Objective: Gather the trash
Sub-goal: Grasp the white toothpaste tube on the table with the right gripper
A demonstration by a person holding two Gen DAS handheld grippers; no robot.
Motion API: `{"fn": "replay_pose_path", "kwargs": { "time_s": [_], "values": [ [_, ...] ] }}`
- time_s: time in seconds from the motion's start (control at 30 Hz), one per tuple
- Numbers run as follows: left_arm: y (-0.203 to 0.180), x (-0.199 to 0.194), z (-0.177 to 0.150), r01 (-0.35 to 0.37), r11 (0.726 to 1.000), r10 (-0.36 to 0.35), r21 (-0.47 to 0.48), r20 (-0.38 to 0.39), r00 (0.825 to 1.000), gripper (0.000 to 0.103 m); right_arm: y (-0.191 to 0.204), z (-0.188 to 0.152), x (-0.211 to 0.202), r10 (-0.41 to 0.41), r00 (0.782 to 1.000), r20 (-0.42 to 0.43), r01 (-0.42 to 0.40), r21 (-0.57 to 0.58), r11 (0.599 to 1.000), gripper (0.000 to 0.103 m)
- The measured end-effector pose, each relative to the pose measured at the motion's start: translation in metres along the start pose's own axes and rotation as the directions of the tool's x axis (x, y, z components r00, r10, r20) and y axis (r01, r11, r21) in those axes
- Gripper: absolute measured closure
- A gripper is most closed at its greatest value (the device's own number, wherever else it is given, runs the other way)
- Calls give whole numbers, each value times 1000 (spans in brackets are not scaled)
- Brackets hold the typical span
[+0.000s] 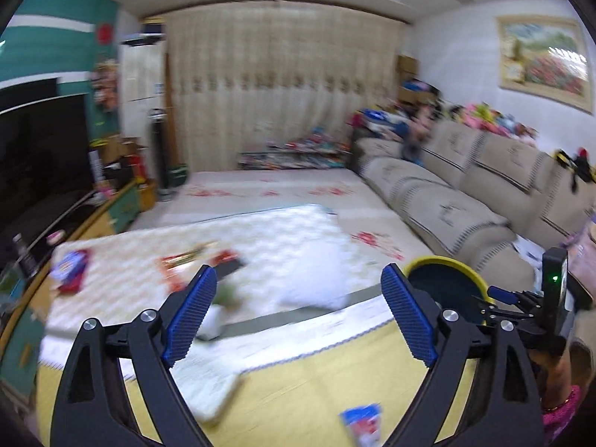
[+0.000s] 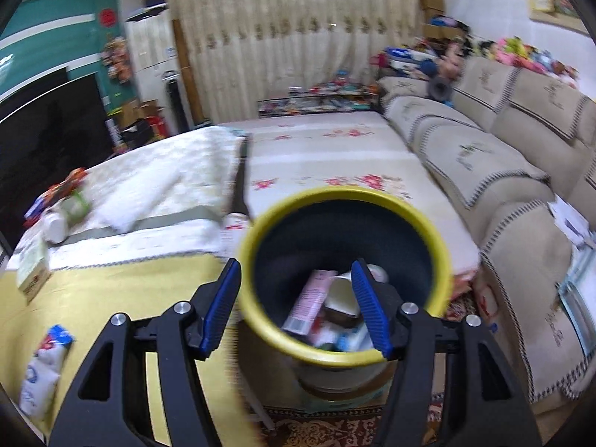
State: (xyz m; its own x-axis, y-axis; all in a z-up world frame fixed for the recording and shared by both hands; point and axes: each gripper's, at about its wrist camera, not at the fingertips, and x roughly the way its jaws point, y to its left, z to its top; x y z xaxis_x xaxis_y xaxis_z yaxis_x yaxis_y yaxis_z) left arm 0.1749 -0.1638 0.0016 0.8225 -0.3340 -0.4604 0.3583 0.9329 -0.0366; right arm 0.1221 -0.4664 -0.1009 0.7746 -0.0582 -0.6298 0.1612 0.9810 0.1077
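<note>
A yellow-rimmed bin (image 2: 439,260) with a dark inside holds a pink tube (image 2: 311,301) and several other wrappers. My right gripper (image 2: 296,307) straddles the bin's near rim; whether its blue pads press the rim is unclear. In the left wrist view the bin (image 1: 443,262) sits right of my left gripper (image 1: 298,316), which is open and empty above the table. A blue-and-white packet (image 1: 363,424) (image 2: 44,372) lies on the yellow mat. Red wrappers (image 1: 178,266) and a blue-red packet (image 1: 72,266) lie on the white cloth.
A white bottle (image 2: 56,225) and a green packet (image 2: 76,205) lie on the white cloth (image 2: 149,182). A small carton (image 2: 33,273) stands on the yellow mat (image 2: 111,287). A beige sofa (image 2: 503,156) runs along the right. A TV (image 1: 41,149) is at the left.
</note>
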Motion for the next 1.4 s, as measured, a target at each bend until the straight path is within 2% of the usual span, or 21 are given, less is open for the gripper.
{"fn": "replay_pose_path", "kwargs": {
  "time_s": [0.2,0.33,0.5,0.6,0.77,0.97,1.03,1.3,1.4],
  "values": [
    [68,-52,-35,-129,987,130,-93,5,991,12,68,6,0,143,989,-36,-146,-94,985,44],
    [107,-80,-62,-198,970,199,-141,-7,980,12,106,5,-2,227,970,-83,-236,-128,963,44],
    [135,-93,-84,-239,954,238,-181,-26,971,12,153,-11,-32,300,945,-131,-321,-193,927,44],
    [137,-92,-88,-242,949,241,-200,-31,970,12,178,-28,-51,334,931,-147,-359,-207,910,44],
    [138,-93,-92,-217,952,218,-217,-20,976,12,207,-66,-72,304,945,-120,-326,-289,900,44],
    [135,-89,-94,-188,958,187,-217,-25,982,12,198,-102,-56,275,942,-190,-317,-244,917,44],
    [134,-90,-95,-189,958,188,-216,-25,982,12,191,-106,-56,285,939,-190,-323,-212,922,44],
    [130,-88,-99,-181,955,178,-236,-33,983,12,184,-101,-47,229,964,-134,-254,-212,944,47],
    [125,-85,-100,-179,959,175,-221,-41,984,12,183,-95,-37,205,972,-115,-226,-213,950,52]
  ]
}}
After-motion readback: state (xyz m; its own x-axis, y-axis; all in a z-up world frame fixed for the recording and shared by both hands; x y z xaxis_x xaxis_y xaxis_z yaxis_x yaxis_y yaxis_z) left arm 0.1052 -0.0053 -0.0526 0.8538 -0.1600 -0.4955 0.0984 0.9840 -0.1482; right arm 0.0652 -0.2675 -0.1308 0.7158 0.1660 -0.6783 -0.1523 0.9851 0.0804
